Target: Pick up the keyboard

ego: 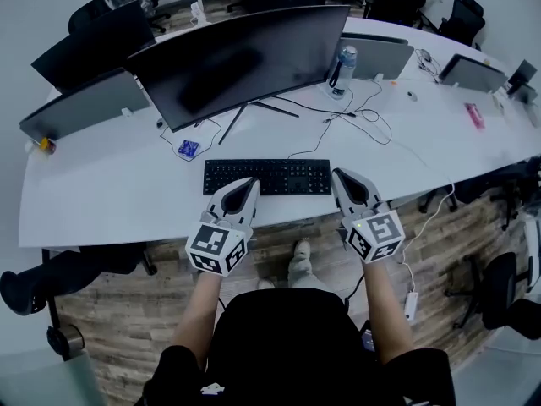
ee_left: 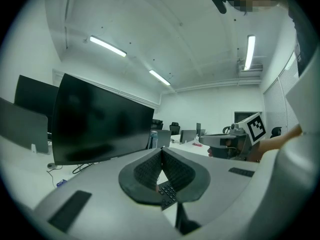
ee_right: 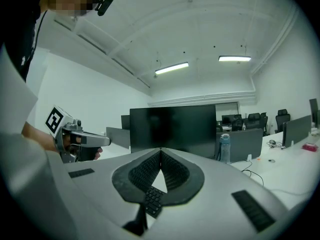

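Note:
A black keyboard [ego: 266, 177] lies flat on the white desk [ego: 110, 193], near its front edge and in front of the big monitor. My left gripper [ego: 252, 181] is shut and empty, its tips over the keyboard's near left part. My right gripper [ego: 338, 174] is also shut and empty, with its tips just beyond the keyboard's right end. In the left gripper view the jaws [ee_left: 161, 151] meet at a point and keyboard keys [ee_left: 167, 193] show below them. The right gripper view shows the same: closed jaws [ee_right: 160, 151] above a strip of keys [ee_right: 152, 200].
A wide curved monitor [ego: 237, 62] stands behind the keyboard, with cables [ego: 338, 121] trailing to the right. A water bottle [ego: 345, 62], a small blue object [ego: 188, 148] and a pink item [ego: 474, 114] sit on the desk. Office chairs stand behind the desk.

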`<move>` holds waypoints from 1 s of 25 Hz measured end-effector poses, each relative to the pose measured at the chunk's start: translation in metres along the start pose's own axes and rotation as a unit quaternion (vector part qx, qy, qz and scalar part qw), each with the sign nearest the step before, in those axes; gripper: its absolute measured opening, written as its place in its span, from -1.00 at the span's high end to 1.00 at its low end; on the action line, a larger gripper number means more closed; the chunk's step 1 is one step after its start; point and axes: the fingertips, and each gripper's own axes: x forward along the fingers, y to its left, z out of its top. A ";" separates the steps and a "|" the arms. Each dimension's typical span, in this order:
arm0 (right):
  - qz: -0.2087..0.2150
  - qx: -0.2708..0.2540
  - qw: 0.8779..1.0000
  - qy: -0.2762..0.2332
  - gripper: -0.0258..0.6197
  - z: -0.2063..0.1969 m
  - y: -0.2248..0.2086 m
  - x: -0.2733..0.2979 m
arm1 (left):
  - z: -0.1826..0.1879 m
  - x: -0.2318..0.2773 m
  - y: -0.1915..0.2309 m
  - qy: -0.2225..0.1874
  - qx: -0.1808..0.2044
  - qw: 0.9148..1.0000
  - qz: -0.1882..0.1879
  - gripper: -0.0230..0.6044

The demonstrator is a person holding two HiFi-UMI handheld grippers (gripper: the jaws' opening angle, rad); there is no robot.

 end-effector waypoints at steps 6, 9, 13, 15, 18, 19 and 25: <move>0.024 -0.011 1.000 0.001 0.90 0.003 -0.020 0.026 | 0.002 0.029 0.009 0.001 -0.003 1.000 0.012 0.92; 0.033 -0.008 0.999 0.005 0.90 0.001 -0.037 0.036 | 0.000 0.046 0.011 0.006 -0.005 1.000 0.020 0.92; 0.043 -0.004 0.999 0.011 0.90 -0.002 -0.063 0.054 | -0.002 0.073 0.015 0.014 -0.006 0.999 0.030 0.92; 0.054 -0.004 0.998 0.013 0.91 -0.004 -0.073 0.063 | -0.002 0.085 0.017 0.017 -0.007 0.999 0.037 0.92; 0.075 -0.004 0.997 0.016 0.90 -0.007 -0.085 0.077 | -0.003 0.096 0.022 0.021 -0.009 0.998 0.055 0.92; 0.080 -0.004 0.997 0.018 0.90 -0.009 -0.088 0.081 | -0.004 0.098 0.023 0.023 -0.009 0.998 0.062 0.92; 0.110 0.002 0.994 0.026 0.90 -0.018 -0.110 0.103 | -0.010 0.116 0.030 0.038 -0.017 0.995 0.091 0.92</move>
